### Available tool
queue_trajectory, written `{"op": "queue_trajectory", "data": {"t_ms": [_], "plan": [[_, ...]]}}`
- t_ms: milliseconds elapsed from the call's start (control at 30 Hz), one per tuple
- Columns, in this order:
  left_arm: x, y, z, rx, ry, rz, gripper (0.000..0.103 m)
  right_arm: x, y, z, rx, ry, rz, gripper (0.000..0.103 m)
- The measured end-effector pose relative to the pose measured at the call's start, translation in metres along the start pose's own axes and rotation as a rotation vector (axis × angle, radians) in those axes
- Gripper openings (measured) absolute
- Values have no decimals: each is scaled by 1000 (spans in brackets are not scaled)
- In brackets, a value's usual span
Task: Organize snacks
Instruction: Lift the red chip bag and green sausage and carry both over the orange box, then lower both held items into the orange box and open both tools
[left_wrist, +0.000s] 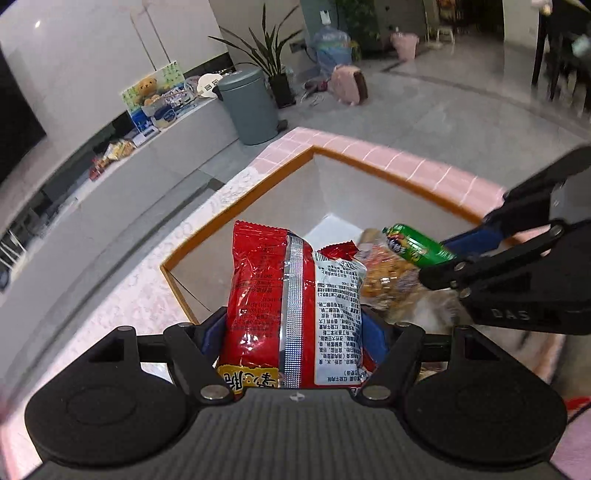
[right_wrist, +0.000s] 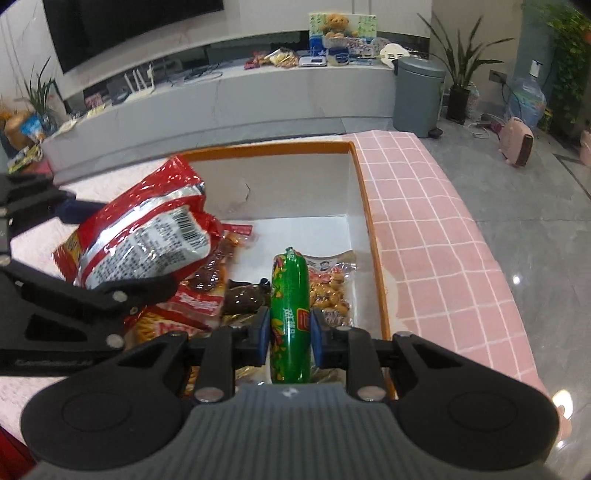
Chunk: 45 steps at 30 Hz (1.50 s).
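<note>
The red bag (left_wrist: 291, 306), a crinkled glossy foil pouch with a silver seam down its back and a white printed panel, sits upright between the blue pads of the left gripper (left_wrist: 295, 332), whose jaws stand wide and press its two sides. The green sausage (right_wrist: 290, 317), a smooth plastic-skinned cylinder with pinched ends, lies lengthwise along the right gripper (right_wrist: 288, 332), clamped between its narrow-set blue pads. Both hang over the box (right_wrist: 354, 184), a shallow carton with white inner walls and an orange rim, just ahead of and below the two grippers. On its floor, under the sausage, lies a clear pack of peanuts (right_wrist: 332, 291); to the left of the right gripper sit a dark brown glossy packet (right_wrist: 243, 295) and flat red-and-yellow packs (right_wrist: 192, 306), partly hidden by the red bag. The box stands on a table; right of the right gripper its cover is a pink cloth (right_wrist: 436, 229) with a white grid, and left of the left gripper a pale, fuzzy-looking surface (left_wrist: 147, 291). Beyond the table edge spreads a polished grey stone floor (left_wrist: 424, 110). Farther ahead stand a round grey-green bin (right_wrist: 417, 96), a potted plant (right_wrist: 461, 77), a water jug (right_wrist: 524, 99), a long white counter (right_wrist: 229, 107) strewn with packets and a teddy bear (right_wrist: 336, 24), and a dark screen (right_wrist: 129, 26) above it.
</note>
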<state>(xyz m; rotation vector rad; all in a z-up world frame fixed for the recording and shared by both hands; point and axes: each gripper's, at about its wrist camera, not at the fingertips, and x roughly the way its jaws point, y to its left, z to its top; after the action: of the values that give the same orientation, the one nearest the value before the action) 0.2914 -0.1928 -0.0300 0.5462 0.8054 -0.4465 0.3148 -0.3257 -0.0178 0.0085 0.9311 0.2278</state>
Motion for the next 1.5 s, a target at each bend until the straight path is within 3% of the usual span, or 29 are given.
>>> {"op": "queue_trajectory", "data": {"t_ms": [500, 667, 867, 1300, 1500], "plan": [[47, 4, 6, 43, 18, 26, 88, 56, -2, 36, -88, 30, -23, 20], [44, 4, 2, 67, -8, 61, 90, 63, 3, 41, -130, 35, -40, 20], [29, 22, 1, -19, -45, 50, 93, 68, 6, 44, -173, 40, -60, 21], [4, 41, -4, -85, -63, 59, 93, 86, 23, 46, -205, 104, -80, 21], [-7, 36, -9, -99, -62, 53, 93, 75, 28, 48, -221, 93, -113, 31]]}}
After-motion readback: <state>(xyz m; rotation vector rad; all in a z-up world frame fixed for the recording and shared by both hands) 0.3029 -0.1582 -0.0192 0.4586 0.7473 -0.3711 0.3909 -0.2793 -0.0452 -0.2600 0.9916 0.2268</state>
